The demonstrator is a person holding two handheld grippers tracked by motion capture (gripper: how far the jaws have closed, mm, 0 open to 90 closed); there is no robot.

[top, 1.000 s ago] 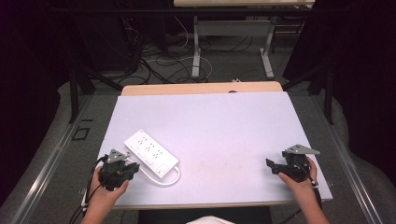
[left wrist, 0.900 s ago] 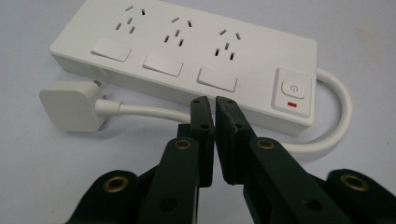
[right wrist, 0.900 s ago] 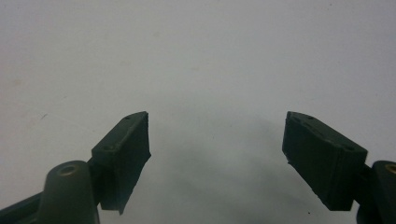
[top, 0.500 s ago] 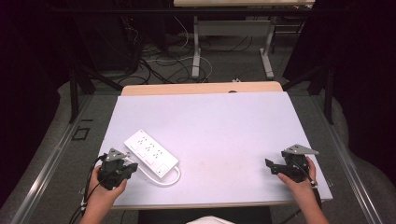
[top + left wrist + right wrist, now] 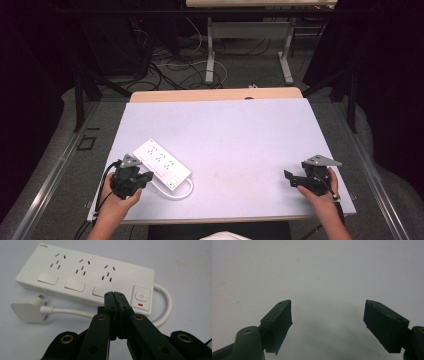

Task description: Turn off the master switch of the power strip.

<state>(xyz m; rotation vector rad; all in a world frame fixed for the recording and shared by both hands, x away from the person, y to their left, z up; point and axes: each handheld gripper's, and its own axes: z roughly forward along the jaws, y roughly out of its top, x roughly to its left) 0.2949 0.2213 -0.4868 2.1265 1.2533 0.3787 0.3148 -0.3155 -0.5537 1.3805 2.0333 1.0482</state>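
Two tools seen at table: left tool closed, empty, tips aimed near power button of power strip at near-left; right tool wide open, idle. Button judged not yet pressed.

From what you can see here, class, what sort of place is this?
Probably a lab or workshop test bench: a bare white table with a power strip, handheld grippers, loose cables on the floor, and dark curtains around it.
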